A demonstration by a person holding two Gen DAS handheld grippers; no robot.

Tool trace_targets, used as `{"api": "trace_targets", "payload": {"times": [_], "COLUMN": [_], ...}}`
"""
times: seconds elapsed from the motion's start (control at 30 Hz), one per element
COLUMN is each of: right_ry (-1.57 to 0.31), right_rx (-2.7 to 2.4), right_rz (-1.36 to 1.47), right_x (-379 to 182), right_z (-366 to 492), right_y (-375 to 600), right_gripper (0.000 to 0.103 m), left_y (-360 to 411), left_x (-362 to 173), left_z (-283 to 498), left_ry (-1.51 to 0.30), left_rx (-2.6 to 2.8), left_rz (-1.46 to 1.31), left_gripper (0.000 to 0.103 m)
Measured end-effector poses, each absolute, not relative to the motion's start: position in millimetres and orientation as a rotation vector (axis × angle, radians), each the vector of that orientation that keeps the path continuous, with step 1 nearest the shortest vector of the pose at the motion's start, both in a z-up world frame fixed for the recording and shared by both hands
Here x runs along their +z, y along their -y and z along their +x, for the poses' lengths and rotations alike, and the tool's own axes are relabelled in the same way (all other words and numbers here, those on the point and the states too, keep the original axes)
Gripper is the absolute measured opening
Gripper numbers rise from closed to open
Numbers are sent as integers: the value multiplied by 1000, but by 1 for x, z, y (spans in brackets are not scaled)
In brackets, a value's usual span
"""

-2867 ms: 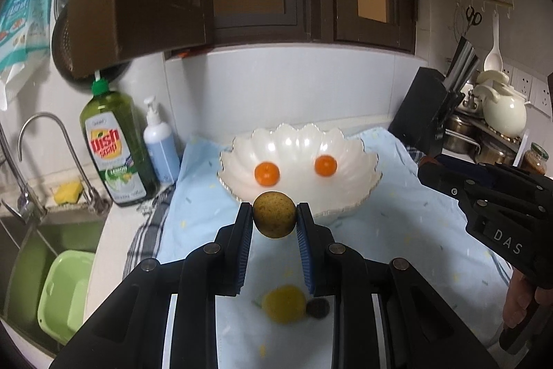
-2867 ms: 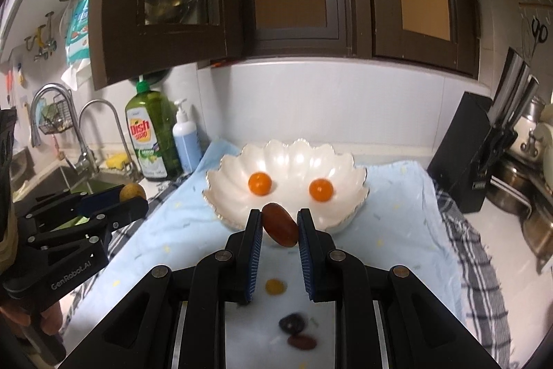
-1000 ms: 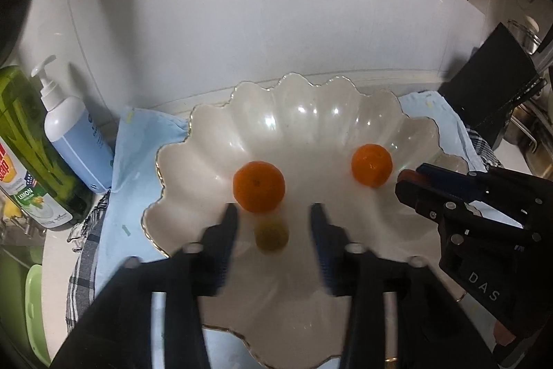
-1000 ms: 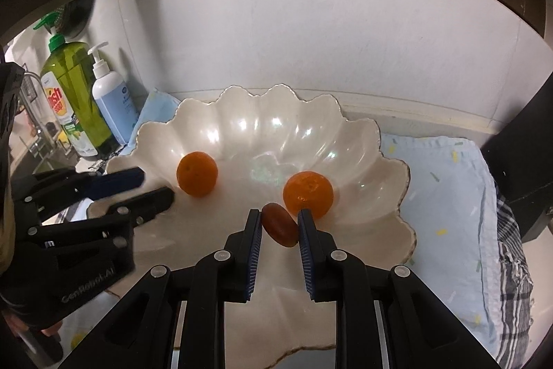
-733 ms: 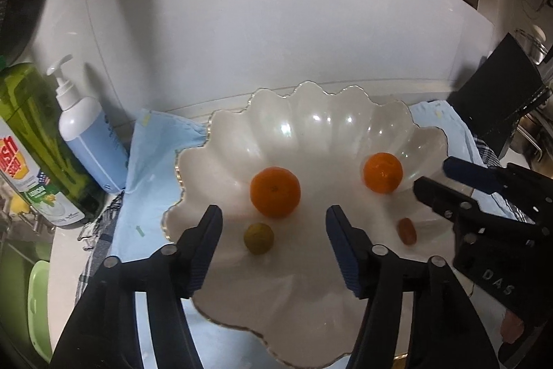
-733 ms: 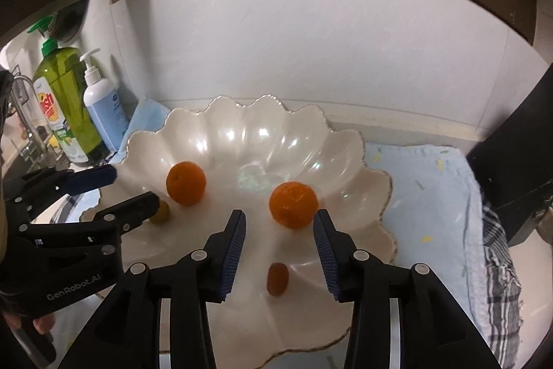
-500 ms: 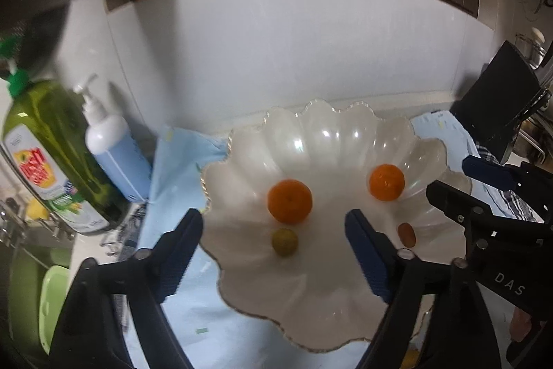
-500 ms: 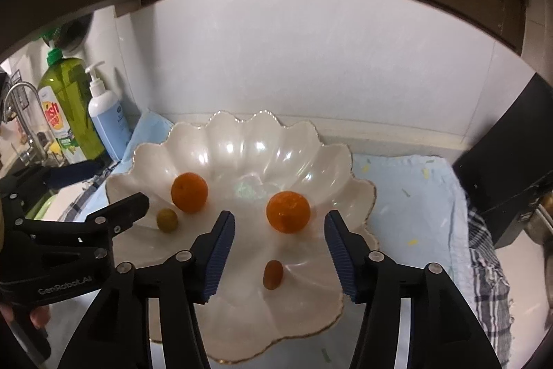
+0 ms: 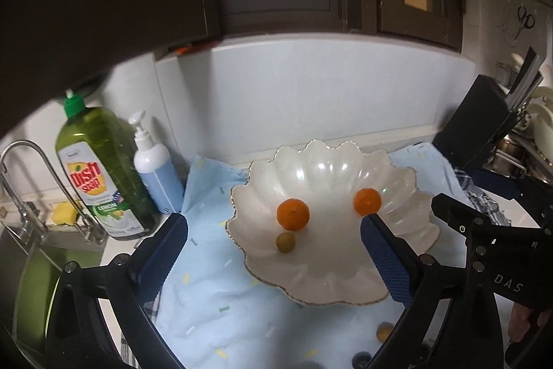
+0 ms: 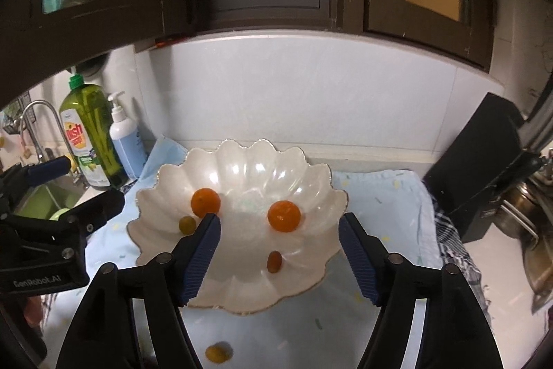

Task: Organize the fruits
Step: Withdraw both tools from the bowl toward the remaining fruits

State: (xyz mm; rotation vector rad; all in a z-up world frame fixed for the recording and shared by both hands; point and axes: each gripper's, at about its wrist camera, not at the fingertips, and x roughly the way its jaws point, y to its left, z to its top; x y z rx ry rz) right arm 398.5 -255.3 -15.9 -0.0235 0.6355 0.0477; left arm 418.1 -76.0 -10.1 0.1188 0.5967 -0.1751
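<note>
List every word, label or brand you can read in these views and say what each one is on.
"DISH SOAP": green bottle.
"LEMON": lower on the same label; the smaller print there is too blurred to read.
"DAS": side of the right gripper, seen in the left wrist view.
"GenRobot.AI": side of the left gripper, seen in the right wrist view.
Pump bottle: no readable text.

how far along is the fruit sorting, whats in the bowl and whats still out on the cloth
Done: the scalloped white bowl holds two oranges, a small green fruit and a small reddish-brown fruit.

In hand: nothing. The left gripper and right gripper are both empty, jaws opening.

Left: a small yellow fruit lies on the blue cloth before the bowl, with at least one dark fruit beside it.
</note>
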Motion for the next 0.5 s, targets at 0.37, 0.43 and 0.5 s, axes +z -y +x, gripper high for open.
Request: {"api": "trace_targets", "payload": {"times": [0.37,0.43,0.5], "right_ry": [-566,-563,-562], "right_rx": [25,25,23], "right_rz": [-35,-33,-32], "right_x": [5,7,8], "right_z": [350,343,337], "right_y": [247,246,245], "right_gripper": [72,72,72], "left_y": [64,63,61], "left_x": [8,10,12], "left_z": [371,365,358], "left_ry": [-553,-552,-549], "left_rx": [-164,-164,-165], "left_rz": [102,100,97], "left_gripper": [103,103,103]}}
